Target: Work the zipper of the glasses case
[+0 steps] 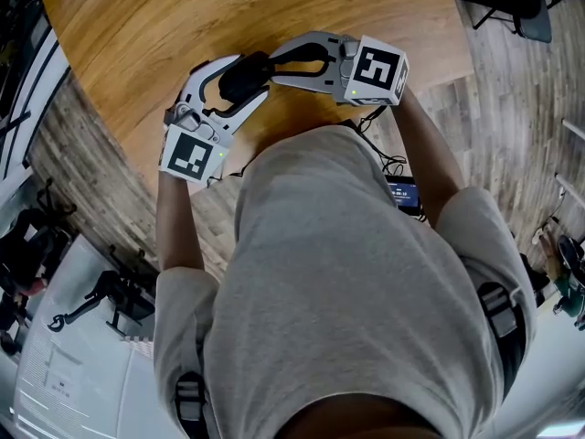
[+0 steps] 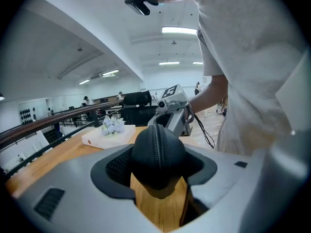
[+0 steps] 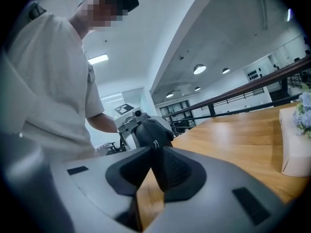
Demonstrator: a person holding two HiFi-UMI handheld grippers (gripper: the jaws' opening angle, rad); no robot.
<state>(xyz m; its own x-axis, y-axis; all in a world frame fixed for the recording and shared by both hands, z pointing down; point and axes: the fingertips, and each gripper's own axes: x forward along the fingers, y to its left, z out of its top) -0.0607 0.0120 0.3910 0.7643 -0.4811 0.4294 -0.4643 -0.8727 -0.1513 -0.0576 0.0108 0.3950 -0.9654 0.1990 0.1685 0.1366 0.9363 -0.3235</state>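
A black glasses case [image 2: 156, 154] with a zipper running along its top sits between the wide jaws of my left gripper [image 2: 158, 166], which clamp its end just above the wooden table [image 1: 164, 26]. In the head view the case [image 1: 243, 77] hangs between the left gripper [image 1: 230, 88] and my right gripper [image 1: 280, 62]. In the right gripper view the right gripper [image 3: 156, 155] has its jaws nearly together, pinching the small zipper pull [image 3: 156, 143] at the near end of the case [image 3: 151, 129]. The left gripper [image 3: 127, 122] shows behind the case.
A white box topped with pale blue flowers [image 2: 110, 131] stands farther along the table, at the right edge [image 3: 297, 135] of the right gripper view. The table's curved edge [image 1: 110, 126] is close to the person. A cable and a small device [image 1: 402, 193] hang at the person's waist.
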